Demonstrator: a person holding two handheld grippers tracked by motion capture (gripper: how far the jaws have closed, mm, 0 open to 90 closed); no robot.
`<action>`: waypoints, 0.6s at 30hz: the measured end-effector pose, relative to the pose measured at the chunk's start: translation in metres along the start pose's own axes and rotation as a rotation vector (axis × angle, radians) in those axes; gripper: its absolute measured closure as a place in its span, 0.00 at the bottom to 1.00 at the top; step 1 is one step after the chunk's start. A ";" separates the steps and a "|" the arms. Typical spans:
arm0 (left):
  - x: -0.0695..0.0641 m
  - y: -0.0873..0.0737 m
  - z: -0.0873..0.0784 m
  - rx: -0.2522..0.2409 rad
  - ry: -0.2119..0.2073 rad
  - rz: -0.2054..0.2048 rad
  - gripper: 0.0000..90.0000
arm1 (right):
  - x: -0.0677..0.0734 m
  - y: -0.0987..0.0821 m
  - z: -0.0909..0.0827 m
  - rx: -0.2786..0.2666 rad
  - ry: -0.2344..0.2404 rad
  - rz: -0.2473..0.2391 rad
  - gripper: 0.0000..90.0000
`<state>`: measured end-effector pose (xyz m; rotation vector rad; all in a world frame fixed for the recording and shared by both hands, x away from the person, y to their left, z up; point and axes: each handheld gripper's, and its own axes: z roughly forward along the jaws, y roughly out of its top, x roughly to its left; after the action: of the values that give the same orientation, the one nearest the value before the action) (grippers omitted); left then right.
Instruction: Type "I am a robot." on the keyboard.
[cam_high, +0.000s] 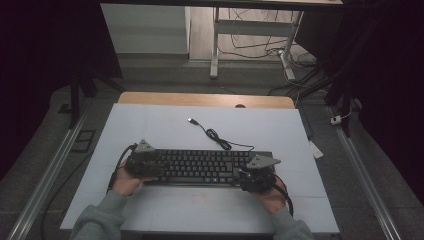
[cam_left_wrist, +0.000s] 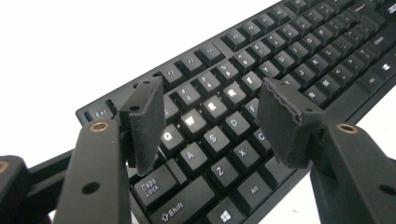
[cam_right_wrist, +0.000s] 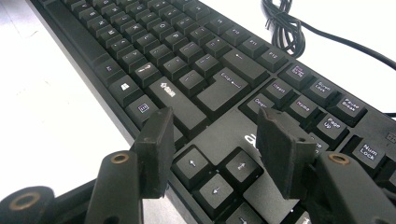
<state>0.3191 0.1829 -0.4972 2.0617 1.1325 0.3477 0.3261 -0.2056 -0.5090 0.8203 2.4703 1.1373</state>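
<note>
A black keyboard lies across the white table top, its cable coiling away to a plug at the back. My left gripper hovers over the keyboard's left end, jaws open above the letter keys. My right gripper hangs over the right end, open above the arrow keys, with nothing between its pads. The keyboard runs away to the upper right in the left gripper view. In the right gripper view the keyboard stretches to the upper left, with the cable beyond it.
The white top sits on a wooden desk whose far edge shows behind it. Metal rails run along both sides on the grey floor. Another desk frame with cables stands farther back.
</note>
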 end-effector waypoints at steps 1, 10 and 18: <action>0.001 0.003 0.001 0.008 -0.009 -0.001 0.46 | 0.000 0.000 0.000 0.000 0.001 0.000 0.52; -0.002 0.025 0.011 0.058 -0.012 0.044 0.53 | 0.000 0.001 0.001 -0.005 0.003 0.000 0.52; -0.009 0.024 0.023 0.093 -0.052 0.102 0.73 | 0.001 0.001 0.002 0.001 0.005 -0.003 0.52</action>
<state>0.3413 0.1563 -0.4947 2.2024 1.0324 0.2942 0.3266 -0.2038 -0.5095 0.8147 2.4756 1.1387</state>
